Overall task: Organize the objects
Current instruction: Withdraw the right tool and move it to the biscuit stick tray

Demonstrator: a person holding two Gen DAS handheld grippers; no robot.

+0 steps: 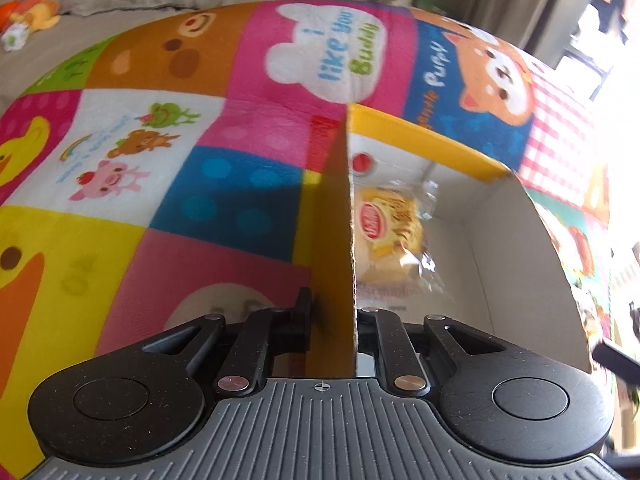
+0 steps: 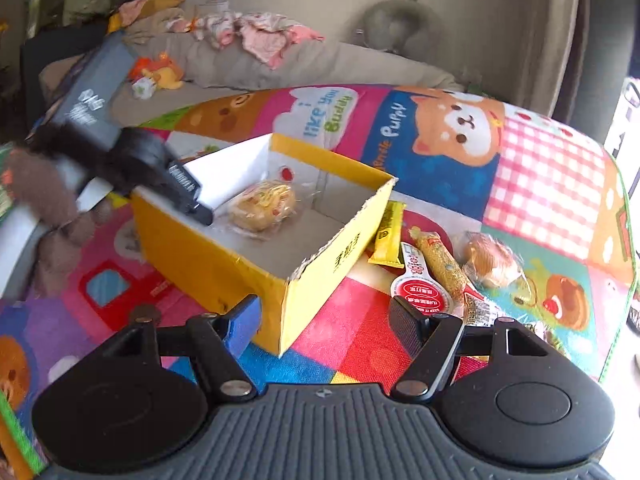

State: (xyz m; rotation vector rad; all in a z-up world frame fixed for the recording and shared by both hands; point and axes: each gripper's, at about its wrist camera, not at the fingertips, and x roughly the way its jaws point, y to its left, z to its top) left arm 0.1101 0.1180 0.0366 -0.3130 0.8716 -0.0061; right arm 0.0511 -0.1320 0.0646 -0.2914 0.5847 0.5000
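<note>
A yellow cardboard box (image 2: 224, 256) with a white inside stands open on the colourful mat. One wrapped bun (image 2: 262, 206) lies in it, also seen in the left wrist view as the bun (image 1: 384, 224). My left gripper (image 1: 332, 308) straddles the box's left wall (image 1: 336, 240); its jaws stand slightly apart, loose around the cardboard. From the right wrist view the left gripper (image 2: 192, 200) sits on that wall. My right gripper (image 2: 324, 312) hovers open and empty before the box's near corner. Right of the box lie a yellow packet (image 2: 388, 236), a red-lidded cup (image 2: 424, 296), a long snack stick (image 2: 440, 264) and another wrapped bun (image 2: 492, 260).
The cartoon-print mat (image 2: 540, 168) covers the work surface. Behind it is a beige sofa (image 2: 320, 64) with clothes and an orange plush toy (image 2: 160, 74). A fuzzy brown sleeve (image 2: 44, 196) holds the left gripper at the left edge.
</note>
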